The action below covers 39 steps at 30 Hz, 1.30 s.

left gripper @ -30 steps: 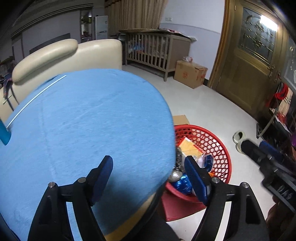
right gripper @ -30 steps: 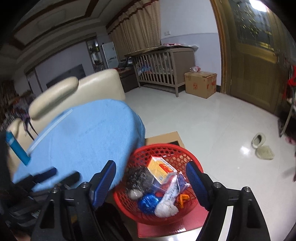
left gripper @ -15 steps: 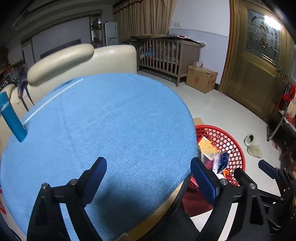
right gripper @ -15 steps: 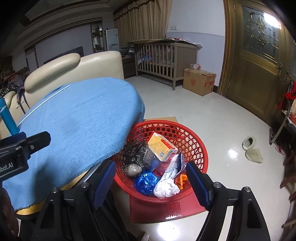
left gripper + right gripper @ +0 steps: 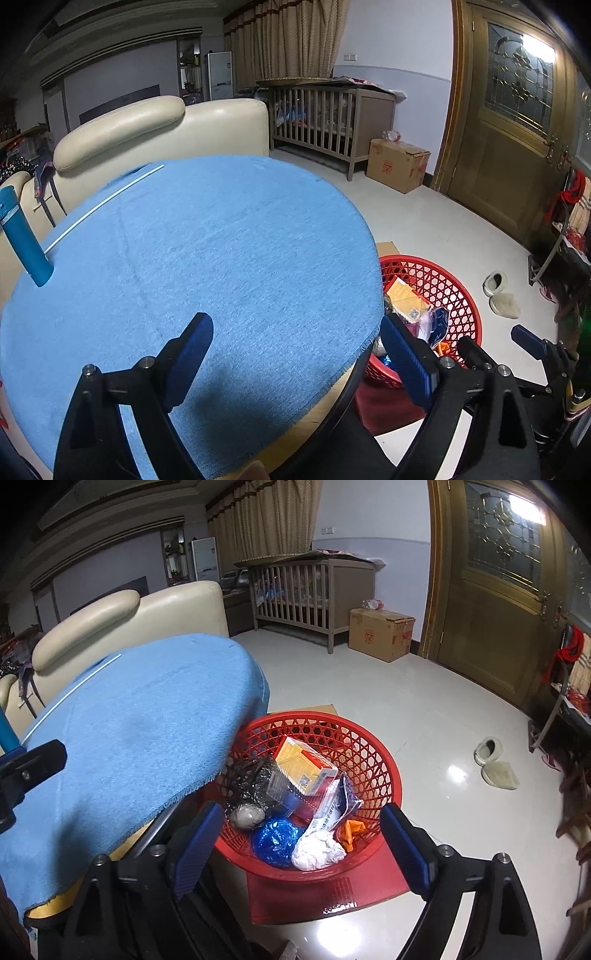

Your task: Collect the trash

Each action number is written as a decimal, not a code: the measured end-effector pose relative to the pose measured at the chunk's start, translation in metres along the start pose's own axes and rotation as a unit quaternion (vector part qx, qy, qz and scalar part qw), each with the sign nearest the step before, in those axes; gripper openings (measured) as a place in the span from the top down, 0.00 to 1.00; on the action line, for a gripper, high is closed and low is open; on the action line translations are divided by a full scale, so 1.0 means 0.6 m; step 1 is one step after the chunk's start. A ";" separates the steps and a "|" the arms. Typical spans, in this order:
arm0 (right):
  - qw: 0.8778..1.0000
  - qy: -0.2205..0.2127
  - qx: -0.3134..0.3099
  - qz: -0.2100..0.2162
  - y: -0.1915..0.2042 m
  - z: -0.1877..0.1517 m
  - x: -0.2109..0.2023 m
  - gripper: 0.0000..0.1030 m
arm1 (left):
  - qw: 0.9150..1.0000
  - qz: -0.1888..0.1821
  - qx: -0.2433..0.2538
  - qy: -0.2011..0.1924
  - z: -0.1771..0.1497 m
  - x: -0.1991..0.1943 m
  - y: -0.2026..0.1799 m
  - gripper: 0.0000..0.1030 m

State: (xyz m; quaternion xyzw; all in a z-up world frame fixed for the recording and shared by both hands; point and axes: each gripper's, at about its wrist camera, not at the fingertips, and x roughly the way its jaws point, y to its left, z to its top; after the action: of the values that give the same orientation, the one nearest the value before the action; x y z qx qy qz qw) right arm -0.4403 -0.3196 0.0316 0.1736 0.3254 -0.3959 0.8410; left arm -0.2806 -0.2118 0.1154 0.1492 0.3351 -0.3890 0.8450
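Left tool held wide open above the near edge of the round bench covered in blue terry cloth, nothing between its blue pads. Right tool with jaws opening, also empty, hovering over the red plastic lattice basket on the pale tiled floor just beside the bench.

Inside the basket: yellow and red cardboard box, crumpled black plastic bag, crumpled blue foil wad, white crumpled tissue ball, grey lump, orange scrap, torn printed packet.

On the bench, only a thin white rod and a teal cylindrical bottle near the far left edge. Basket resting on a red mat.
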 end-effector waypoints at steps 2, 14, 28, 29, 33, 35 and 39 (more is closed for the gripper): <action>1.000 -0.005 -0.005 -0.005 0.003 0.001 -0.003 0.13 | 1.000 0.001 0.000 0.003 0.000 0.001 0.001 0.11; 0.999 -0.020 -0.025 -0.023 0.013 0.004 -0.011 0.13 | 1.000 0.001 0.000 0.008 -0.001 0.003 0.000 0.11; 0.998 -0.036 -0.036 -0.037 0.017 0.008 -0.023 0.10 | 1.000 0.000 0.004 0.008 -0.002 0.004 -0.001 0.11; 0.998 -0.036 -0.036 -0.038 0.017 0.008 -0.024 0.10 | 1.000 -0.001 0.004 0.008 -0.002 0.004 -0.001 0.11; 0.998 -0.037 -0.038 -0.040 0.019 0.009 -0.025 0.10 | 1.000 -0.003 0.007 0.009 -0.003 0.003 -0.002 0.11; 0.998 -0.037 -0.039 -0.040 0.020 0.009 -0.026 0.10 | 1.000 -0.004 0.008 0.007 -0.003 0.002 -0.003 0.11; 0.998 -0.037 -0.039 -0.041 0.019 0.009 -0.026 0.10 | 1.000 -0.005 0.012 0.005 -0.004 0.000 -0.005 0.11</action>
State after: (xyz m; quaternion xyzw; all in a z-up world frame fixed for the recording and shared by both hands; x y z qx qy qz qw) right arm -0.4365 -0.3068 0.0464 0.1126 0.3160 -0.4236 0.8414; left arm -0.2842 -0.2127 0.1138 0.1598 0.3357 -0.3968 0.8393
